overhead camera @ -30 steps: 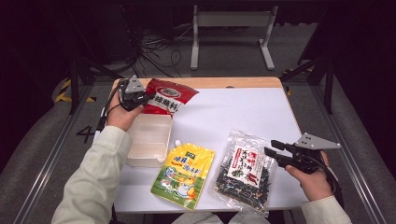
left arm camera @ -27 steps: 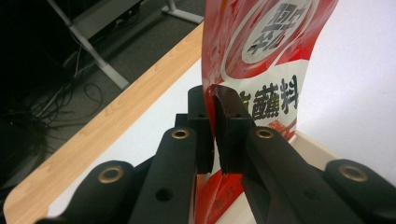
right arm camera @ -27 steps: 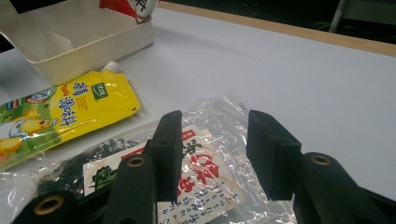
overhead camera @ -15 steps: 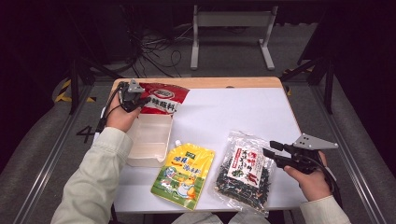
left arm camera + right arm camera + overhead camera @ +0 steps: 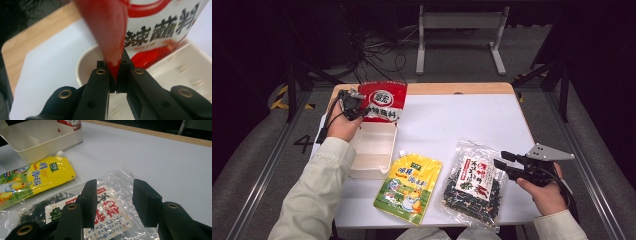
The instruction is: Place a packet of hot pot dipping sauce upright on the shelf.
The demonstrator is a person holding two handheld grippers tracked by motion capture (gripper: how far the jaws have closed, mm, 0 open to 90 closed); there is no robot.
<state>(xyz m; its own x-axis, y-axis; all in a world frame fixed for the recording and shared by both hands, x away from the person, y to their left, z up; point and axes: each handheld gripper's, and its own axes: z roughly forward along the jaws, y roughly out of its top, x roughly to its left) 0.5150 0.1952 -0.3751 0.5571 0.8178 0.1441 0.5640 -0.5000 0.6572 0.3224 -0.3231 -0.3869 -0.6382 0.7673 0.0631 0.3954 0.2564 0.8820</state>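
Dark floor, cables and a metal frame surround your white tabletop, which has a wooden edge at its far side. On it, near your left arm, sits a white tray with open compartments; just beside it toward you lies a yellow spouted pouch, and right of that a clear bag of dark dried seaweed. Your left gripper holds the red sauce packet at the tray's far end: in the left gripper view its fingers are pressed together, pinching the packet's lower corner over the tray. Your right gripper hovers at the seaweed bag's right edge, fingers spread apart above the bag, not gripping it.
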